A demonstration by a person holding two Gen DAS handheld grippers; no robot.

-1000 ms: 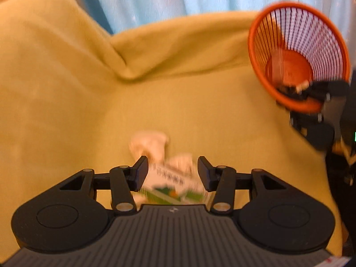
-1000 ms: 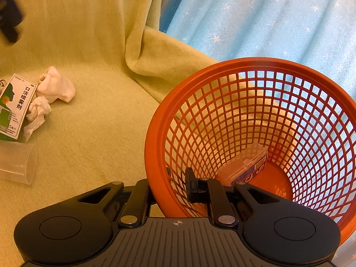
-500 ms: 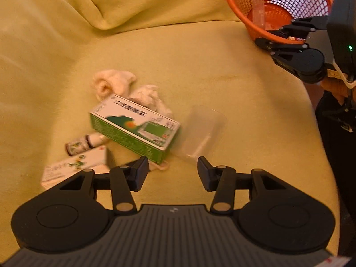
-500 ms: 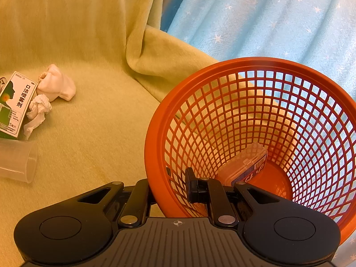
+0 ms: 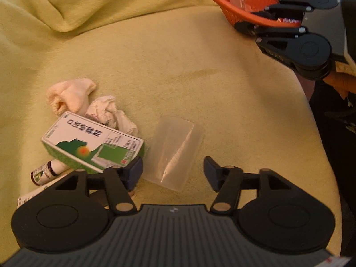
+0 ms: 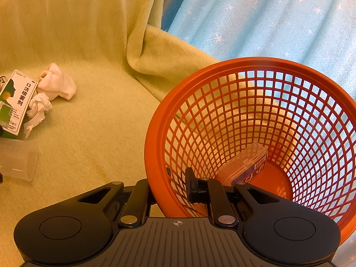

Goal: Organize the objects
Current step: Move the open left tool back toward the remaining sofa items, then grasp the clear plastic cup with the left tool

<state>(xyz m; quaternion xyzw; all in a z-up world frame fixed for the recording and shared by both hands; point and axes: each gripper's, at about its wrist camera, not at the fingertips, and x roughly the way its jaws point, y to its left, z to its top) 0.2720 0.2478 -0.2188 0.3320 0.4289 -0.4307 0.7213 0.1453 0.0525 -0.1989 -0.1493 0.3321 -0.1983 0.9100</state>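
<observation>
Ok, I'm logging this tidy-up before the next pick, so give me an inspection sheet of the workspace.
Surface: yellow-green blanket, creased at the back.
Job's things: orange basket tilted, holding a clear case; clear cup lying on its side.
Clutter: green box, crumpled tissue, rolled sock, small bottle.
Grippers: left gripper has just been opening, the cup between its jaws but untouched; right gripper clamps the basket rim.
Cables: nothing seen.
Surroundings: blue starred curtain.
</observation>
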